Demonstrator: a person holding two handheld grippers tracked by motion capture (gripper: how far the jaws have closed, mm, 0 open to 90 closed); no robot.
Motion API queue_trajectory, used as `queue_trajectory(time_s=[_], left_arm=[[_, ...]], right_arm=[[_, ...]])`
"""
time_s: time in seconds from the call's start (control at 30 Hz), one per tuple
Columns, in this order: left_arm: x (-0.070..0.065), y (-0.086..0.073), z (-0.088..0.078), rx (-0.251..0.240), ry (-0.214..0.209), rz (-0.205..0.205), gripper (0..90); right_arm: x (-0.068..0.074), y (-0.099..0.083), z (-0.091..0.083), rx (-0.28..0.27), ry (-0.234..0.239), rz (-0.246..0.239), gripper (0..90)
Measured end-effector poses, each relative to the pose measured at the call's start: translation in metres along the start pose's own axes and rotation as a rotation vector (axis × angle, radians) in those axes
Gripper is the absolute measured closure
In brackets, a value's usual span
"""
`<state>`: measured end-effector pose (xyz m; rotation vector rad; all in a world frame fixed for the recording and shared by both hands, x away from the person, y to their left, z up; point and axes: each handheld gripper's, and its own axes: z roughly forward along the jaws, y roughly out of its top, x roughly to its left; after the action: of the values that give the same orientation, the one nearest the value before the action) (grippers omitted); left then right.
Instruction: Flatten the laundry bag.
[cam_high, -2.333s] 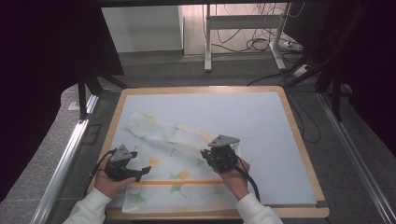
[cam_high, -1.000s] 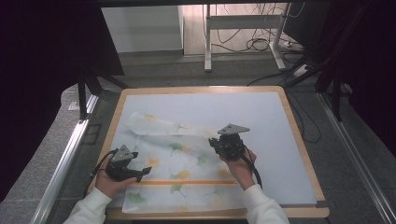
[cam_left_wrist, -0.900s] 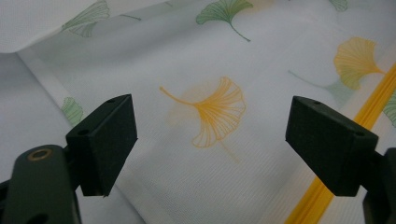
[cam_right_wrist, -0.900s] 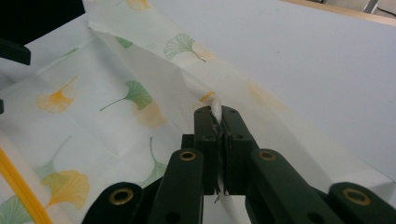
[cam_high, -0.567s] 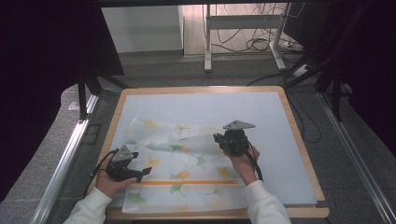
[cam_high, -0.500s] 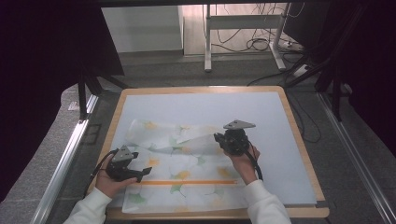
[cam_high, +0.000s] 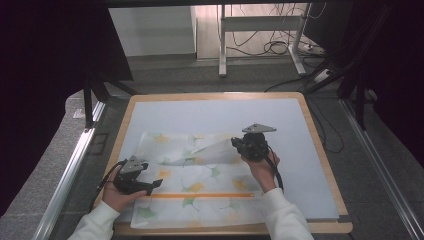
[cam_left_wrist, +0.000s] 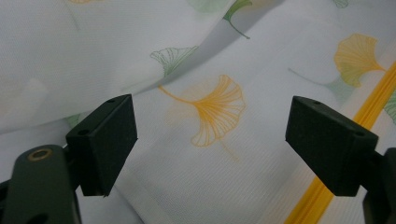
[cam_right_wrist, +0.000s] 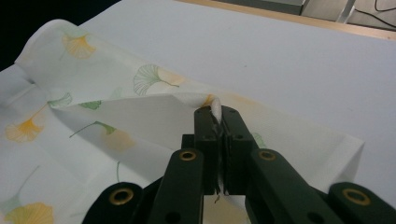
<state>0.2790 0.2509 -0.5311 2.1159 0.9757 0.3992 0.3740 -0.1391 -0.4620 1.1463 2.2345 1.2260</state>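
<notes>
High view first, from the left: the left gripper (cam_high: 134, 176) rests on the near left part of a thin white woven cloth printed with yellow and green ginkgo leaves and crossed by an orange stripe (cam_high: 195, 172). This cloth lies spread on the pale blue mat of the wood-rimmed desk (cam_high: 320, 150), toward the near side. In the left gripper view the jaws stand wide apart over the fabric, with nothing between them, just above a yellow leaf print.

Further right, the right gripper (cam_high: 239, 145) has its jaws pinched tight on an edge of the cloth, lifted off the desk so a flap rises toward the middle. In the right gripper view the fabric looks fine-meshed, soft and slightly translucent, bunched into a small wad at the jaw tips.

Judging by this, a fold is begun: one side is raised, but it has yet to be carried across, laid down and smoothed.
</notes>
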Motion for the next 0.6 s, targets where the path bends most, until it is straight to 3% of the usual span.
queue_trajectory(time_s=[0.6], left_arm=[[0.0, 0.0, 0.0, 0.004, -0.001, 0.004, 16.5]], right_arm=[[-0.019, 0.01, 0.006, -0.013, -0.022, 0.034, 85.6]])
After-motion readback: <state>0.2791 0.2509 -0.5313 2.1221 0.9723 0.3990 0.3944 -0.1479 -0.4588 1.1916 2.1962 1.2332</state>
